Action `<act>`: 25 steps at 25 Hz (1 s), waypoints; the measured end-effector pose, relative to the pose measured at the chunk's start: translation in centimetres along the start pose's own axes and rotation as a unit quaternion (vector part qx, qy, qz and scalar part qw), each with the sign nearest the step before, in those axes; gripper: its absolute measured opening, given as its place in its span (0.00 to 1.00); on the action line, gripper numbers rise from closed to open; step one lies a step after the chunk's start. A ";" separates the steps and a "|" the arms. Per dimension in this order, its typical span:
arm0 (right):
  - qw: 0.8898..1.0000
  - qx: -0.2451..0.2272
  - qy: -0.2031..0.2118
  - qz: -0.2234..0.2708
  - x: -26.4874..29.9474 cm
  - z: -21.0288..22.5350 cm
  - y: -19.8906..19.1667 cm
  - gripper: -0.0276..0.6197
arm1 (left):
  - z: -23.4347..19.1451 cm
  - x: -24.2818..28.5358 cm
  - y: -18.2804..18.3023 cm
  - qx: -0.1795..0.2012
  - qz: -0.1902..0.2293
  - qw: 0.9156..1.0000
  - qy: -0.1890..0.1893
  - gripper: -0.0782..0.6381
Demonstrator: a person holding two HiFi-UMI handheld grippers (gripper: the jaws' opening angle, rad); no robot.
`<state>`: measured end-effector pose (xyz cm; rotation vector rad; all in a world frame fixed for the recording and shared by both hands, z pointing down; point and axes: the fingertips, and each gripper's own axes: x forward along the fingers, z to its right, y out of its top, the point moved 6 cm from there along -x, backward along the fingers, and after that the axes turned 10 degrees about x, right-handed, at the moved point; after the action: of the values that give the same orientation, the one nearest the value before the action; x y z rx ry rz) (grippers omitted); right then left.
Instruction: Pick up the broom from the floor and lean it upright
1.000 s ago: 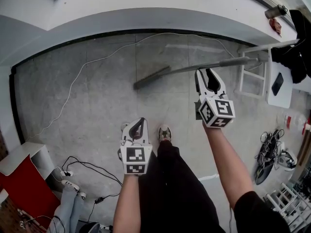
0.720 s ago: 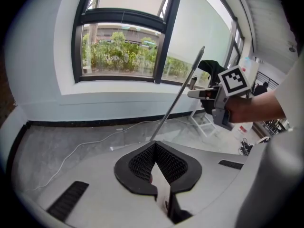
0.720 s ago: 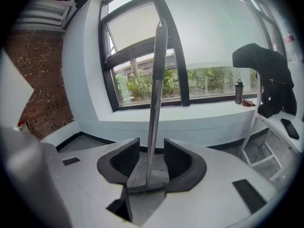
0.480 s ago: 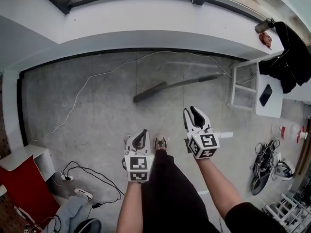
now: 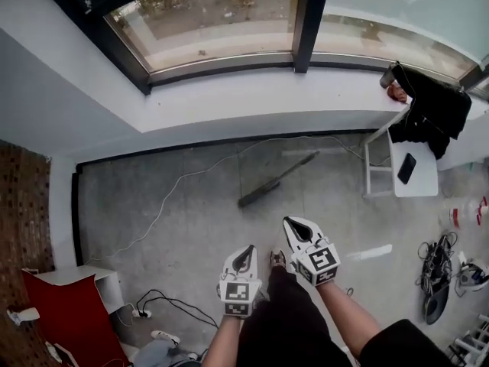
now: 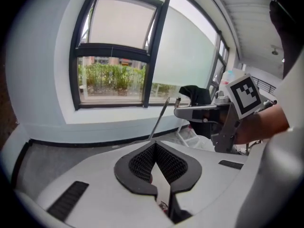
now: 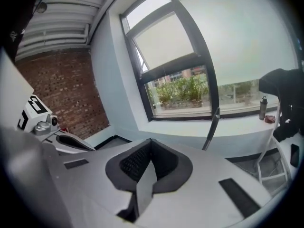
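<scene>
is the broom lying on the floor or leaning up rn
Leaning upright: the broom stands slanted against the wall under the window in both gripper views.

The dark broom (image 5: 273,180) stands tilted, head on the floor (image 5: 191,220) (thin handle leaning against the white wall (image 5: 229,121)).
</scene>
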<state>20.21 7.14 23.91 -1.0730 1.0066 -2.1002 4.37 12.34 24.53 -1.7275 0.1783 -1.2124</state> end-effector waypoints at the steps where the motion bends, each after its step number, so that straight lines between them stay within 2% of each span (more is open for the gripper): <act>1: 1.000 -0.003 -0.002 0.007 -1.1 -1.0 0.7 0.05 | 0.1 -1.2 0.6 0.004 0.007 1.000 0.001 0.12; 4: 0.999 -0.005 -0.012 0.029 -4.3 -3.8 2.1 0.05 | 0.2 -5.0 2.3 -0.006 0.038 0.999 0.009 0.12; 8: 0.998 -0.005 -0.021 0.051 -9.6 -8.1 2.1 0.05 | 1.4 -10.2 3.7 -0.014 0.084 0.996 0.012 0.12; 10: 0.998 -0.006 -0.022 0.062 -12.6 -10.9 1.9 0.05 | 2.6 -12.7 3.2 -0.008 0.101 0.995 0.008 0.12; 13: 0.997 -0.014 -0.028 0.075 -16.1 -14.6 1.6 0.05 | 3.9 -16.7 3.2 0.012 0.101 0.995 0.002 0.12; 14: 0.996 -0.018 -0.033 0.079 -16.9 -15.3 1.4 0.05 | 4.4 -17.4 3.2 0.013 0.116 0.993 -0.004 0.12; 17: 0.993 -0.041 -0.043 0.105 -18.9 -16.1 1.1 0.05 | 5.7 -17.6 2.8 0.019 0.160 0.987 -0.024 0.12; 19: 0.990 -0.063 -0.048 0.119 -20.3 -16.4 0.9 0.05 | 7.0 -18.2 2.5 0.017 0.164 0.986 -0.033 0.12; 22: 0.989 -0.066 -0.043 0.126 -21.9 -17.3 1.4 0.05 | 8.2 -18.9 2.5 0.006 0.169 0.985 -0.036 0.12; 25: 0.988 -0.072 -0.043 0.126 -22.5 -17.4 2.4 0.05 | 8.5 -20.1 4.0 0.017 0.172 0.985 -0.030 0.12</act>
<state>17.48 28.96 5.68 -1.0366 1.1983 -1.7869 2.64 27.55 8.42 -1.6218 0.3999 -0.9037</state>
